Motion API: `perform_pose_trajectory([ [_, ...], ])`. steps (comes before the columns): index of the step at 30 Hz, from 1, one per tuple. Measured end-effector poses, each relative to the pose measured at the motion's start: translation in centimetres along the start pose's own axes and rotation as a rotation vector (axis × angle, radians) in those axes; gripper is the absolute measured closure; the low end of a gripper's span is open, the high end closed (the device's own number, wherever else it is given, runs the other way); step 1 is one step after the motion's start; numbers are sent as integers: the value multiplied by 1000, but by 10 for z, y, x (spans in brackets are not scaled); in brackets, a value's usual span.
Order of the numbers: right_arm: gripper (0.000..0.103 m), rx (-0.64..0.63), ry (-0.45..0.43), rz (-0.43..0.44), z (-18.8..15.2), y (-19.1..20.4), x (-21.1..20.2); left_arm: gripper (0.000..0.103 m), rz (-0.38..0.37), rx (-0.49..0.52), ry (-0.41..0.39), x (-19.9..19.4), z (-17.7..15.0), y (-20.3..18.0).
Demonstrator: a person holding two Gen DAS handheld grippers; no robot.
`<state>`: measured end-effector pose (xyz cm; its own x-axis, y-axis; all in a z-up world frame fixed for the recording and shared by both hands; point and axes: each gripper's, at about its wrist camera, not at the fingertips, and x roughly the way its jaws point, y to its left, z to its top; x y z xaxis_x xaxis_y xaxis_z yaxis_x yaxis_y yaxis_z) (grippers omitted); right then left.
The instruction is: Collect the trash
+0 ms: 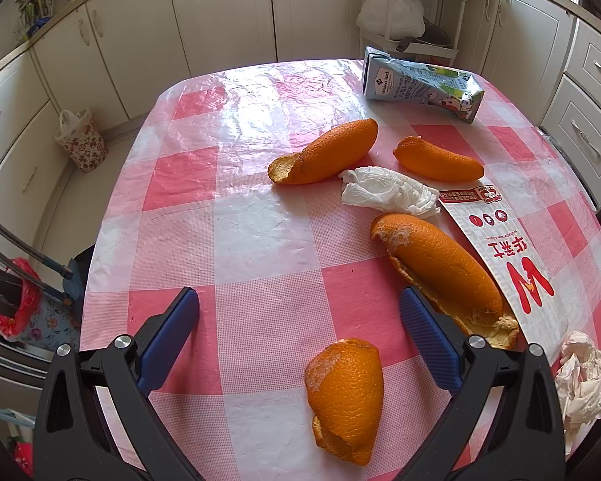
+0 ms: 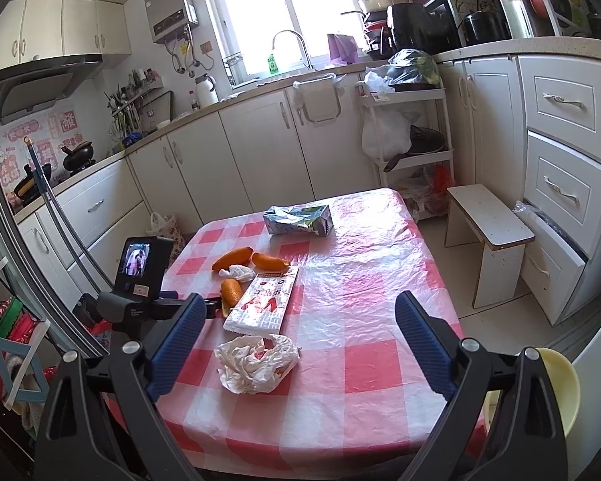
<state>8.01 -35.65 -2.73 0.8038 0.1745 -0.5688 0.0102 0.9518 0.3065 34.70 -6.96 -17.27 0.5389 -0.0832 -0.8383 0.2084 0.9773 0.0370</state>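
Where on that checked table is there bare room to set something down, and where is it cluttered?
The pink-and-white checked plastic tablecloth lies bare along the side toward the white wooden stool, and on the far part beside the crushed blue milk carton. It is crowded around the four orange peel pieces, white crumpled tissue, flat red-and-white paper bag and crumpled stained wrapper.

Lighting: bright daylight from the window [image 2: 288, 12], which is blown out to white. Glare: broad sheen on the plastic tablecloth [image 1: 236, 116], far half. Shadows: soft, short beneath the orange peels [image 1: 324, 156]. Focus: sharp throughout, no motion blur. Distortion: strong fisheye curvature, cabinets [image 2: 252, 156] bowed; black vignette at corners.
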Motion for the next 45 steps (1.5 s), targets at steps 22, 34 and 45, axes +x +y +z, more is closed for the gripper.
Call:
perform_pose_trajectory([
  [22, 11, -11, 27, -31, -1, 2, 8, 7, -1, 1, 0, 0, 0, 0],
  [34, 11, -4, 11, -23, -1, 1, 2, 7, -2, 2, 0, 0, 0, 0],
  [45, 11, 39, -2, -5, -1, -12, -2, 7, -2, 2, 0, 0, 0, 0],
])
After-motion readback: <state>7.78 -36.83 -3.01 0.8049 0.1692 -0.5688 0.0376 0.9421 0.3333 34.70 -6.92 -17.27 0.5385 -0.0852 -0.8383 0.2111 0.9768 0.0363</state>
